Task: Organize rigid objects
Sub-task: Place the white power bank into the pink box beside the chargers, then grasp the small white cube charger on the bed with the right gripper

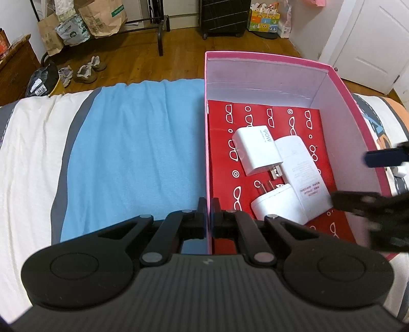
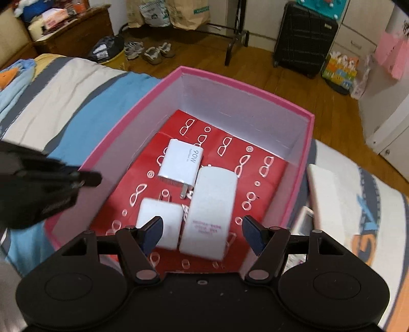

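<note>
A pink box (image 1: 342, 84) (image 2: 310, 143) with a red glasses-print bottom sits on the bed. Inside lie three white items: a 90W charger (image 1: 254, 150) (image 2: 182, 163), a long white power brick (image 1: 301, 173) (image 2: 209, 212) and a smaller plug adapter (image 1: 278, 204) (image 2: 159, 219). My left gripper (image 1: 209, 204) is shut on the box's left wall near its front corner. My right gripper (image 2: 203, 233) is open and empty, hovering over the box just above the power brick; it shows at the right edge of the left wrist view (image 1: 370, 178).
The bed carries a blue blanket (image 1: 133, 158) and a white cover (image 1: 28, 166). A white box (image 2: 329, 199) lies right of the pink box. Beyond the bed are shoes (image 1: 87, 70), paper bags (image 1: 102, 18) and a black suitcase (image 2: 304, 38).
</note>
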Demonstrator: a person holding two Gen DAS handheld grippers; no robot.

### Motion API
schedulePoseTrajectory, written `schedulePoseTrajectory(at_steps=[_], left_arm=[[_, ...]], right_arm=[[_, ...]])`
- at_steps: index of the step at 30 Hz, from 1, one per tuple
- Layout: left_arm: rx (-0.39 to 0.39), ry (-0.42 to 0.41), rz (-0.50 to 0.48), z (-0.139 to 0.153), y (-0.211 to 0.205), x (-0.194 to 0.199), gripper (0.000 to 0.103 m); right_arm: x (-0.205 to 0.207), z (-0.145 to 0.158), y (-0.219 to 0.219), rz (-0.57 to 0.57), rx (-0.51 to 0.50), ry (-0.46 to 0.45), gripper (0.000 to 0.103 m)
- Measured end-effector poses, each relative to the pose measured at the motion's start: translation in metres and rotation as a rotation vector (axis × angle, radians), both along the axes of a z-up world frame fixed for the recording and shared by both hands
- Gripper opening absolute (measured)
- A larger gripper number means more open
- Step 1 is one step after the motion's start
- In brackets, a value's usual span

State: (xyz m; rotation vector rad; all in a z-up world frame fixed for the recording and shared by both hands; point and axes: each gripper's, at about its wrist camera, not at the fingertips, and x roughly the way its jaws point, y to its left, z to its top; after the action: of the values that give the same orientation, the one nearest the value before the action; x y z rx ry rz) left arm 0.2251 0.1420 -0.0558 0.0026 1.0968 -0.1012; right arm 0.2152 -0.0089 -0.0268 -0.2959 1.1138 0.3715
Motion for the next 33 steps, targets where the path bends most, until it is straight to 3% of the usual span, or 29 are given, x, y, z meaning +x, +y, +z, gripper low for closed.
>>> schedulePoseTrajectory(at_steps=[10, 15, 21, 27, 33], left_arm=[[0.031, -0.006, 0.000, 0.001, -0.005, -0.003, 0.002], [0.026, -0.004, 0.004, 0.003, -0.004, -0.004, 0.002], [0.046, -0.008, 0.002, 0.003, -0.007, -0.004, 0.002], [0.056, -0.011, 0.003, 0.003, -0.009, -0.005, 0.003], [0.060, -0.009, 0.006, 0.002, -0.010, -0.004, 0.003]], right_arm=[[-0.057, 0.056, -0.067, 0.035, 0.066, -0.101, 0.073], [-0.074, 0.063, -0.113, 0.035, 0.109, -0.170, 0.073], [-0.069, 0.031, -0.151, -0.031, 0.128, -0.149, 0.073], [-0.047, -0.018, -0.180, -0.123, 0.026, -0.130, 0.064], [-0.024, -0.046, -0.228, -0.288, 0.047, -0.056, 0.066]])
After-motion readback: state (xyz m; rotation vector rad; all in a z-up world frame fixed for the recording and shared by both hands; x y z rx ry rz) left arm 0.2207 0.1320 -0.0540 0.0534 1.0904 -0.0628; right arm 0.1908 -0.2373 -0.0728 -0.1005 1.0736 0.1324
